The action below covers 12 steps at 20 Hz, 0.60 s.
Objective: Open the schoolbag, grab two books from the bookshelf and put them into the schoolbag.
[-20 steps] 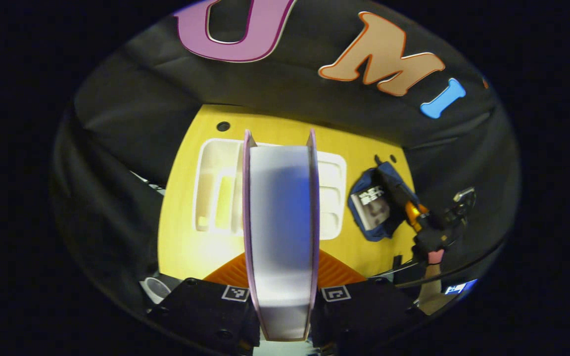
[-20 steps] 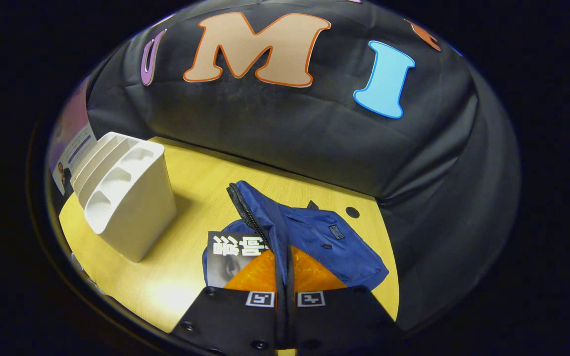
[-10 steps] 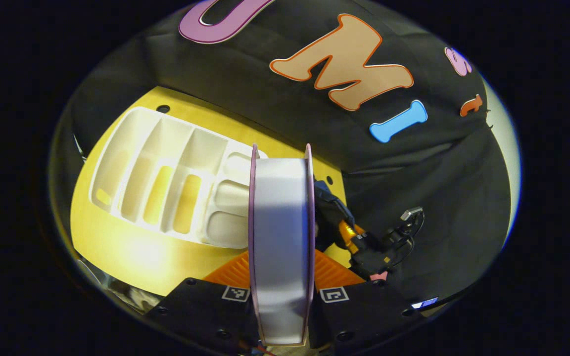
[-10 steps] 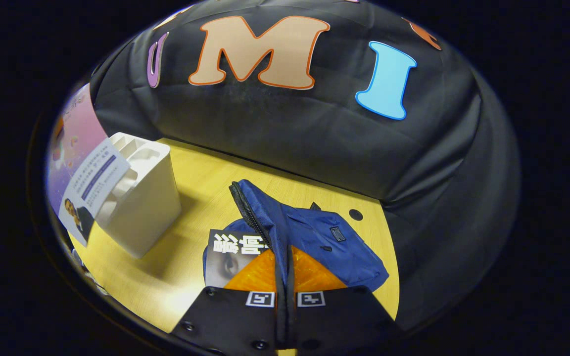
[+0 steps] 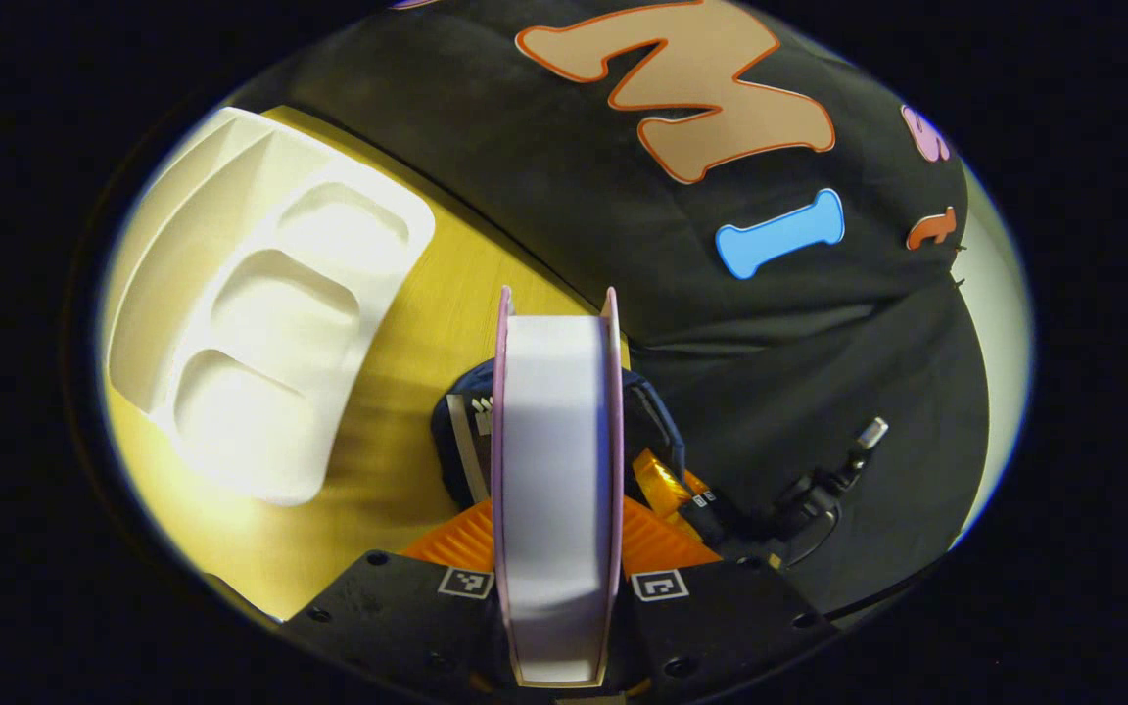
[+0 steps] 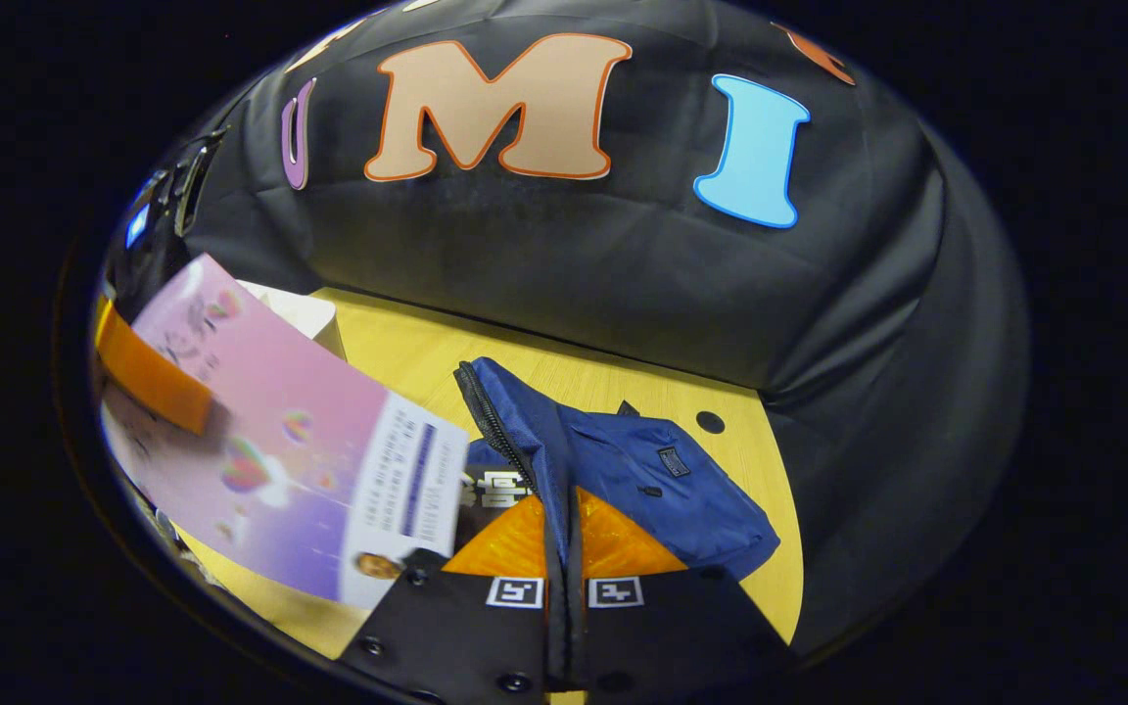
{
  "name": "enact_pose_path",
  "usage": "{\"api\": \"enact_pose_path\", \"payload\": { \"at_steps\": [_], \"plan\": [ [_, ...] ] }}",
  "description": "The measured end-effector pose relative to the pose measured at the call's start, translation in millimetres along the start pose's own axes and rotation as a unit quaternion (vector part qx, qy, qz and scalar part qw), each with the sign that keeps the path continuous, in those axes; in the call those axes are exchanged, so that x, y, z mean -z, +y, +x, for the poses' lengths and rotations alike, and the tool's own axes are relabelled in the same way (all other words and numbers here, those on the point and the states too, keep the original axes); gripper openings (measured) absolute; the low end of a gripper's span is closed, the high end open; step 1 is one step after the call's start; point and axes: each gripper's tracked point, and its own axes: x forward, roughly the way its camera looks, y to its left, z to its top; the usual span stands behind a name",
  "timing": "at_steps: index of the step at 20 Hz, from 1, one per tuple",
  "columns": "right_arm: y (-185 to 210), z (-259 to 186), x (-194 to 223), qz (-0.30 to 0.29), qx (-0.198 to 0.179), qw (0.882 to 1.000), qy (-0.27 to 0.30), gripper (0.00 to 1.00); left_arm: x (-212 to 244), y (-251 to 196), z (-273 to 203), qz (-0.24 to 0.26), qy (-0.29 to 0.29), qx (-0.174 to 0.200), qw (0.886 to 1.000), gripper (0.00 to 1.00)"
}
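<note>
Swung rightward since a second ago: left gripper view, left gripper (image 5: 554, 509) clamped on pink book (image 5: 552, 470), stiff, edge-held, above schoolbag (image 5: 657, 431) at 6 o'clock. Right gripper view, right gripper (image 6: 564, 548) pinching soft flap open; bookshelf (image 6: 305, 313) at 9 o'clock.

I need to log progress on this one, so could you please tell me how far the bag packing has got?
Done: the blue fabric schoolbag is open, its flap pinched up by the right gripper, with a black-and-white book already inside. In hand: the left gripper is shut on the pink-covered second book, near the bag's mouth. Left: slide it in. The white plastic bookshelf looks empty.
</note>
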Motion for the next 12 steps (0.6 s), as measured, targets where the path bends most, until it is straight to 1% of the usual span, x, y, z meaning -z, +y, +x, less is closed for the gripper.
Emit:
{"api": "enact_pose_path", "payload": {
  "at_steps": [4,7,9,12],
  "plan": [
    [0,-1,-2,-0.001,0.001,1.0,-0.004,0.03,15,5,52,0.013,0.01,0.007,1.0,0.36],
    [-1,-5,-3,-0.004,0.006,1.0,-0.013,0.02,23,-9,84,0.016,0.002,0.032,0.999,0.36],
    [-1,-7,-7,-0.007,0.01,1.0,-0.022,0.03,27,-12,103,0.003,-0.006,0.047,0.999,0.35],
    [2,-7,-7,-0.01,0.009,1.0,-0.022,0.03,28,-5,129,-0.042,-0.019,0.064,0.997,0.36]
  ]
}}
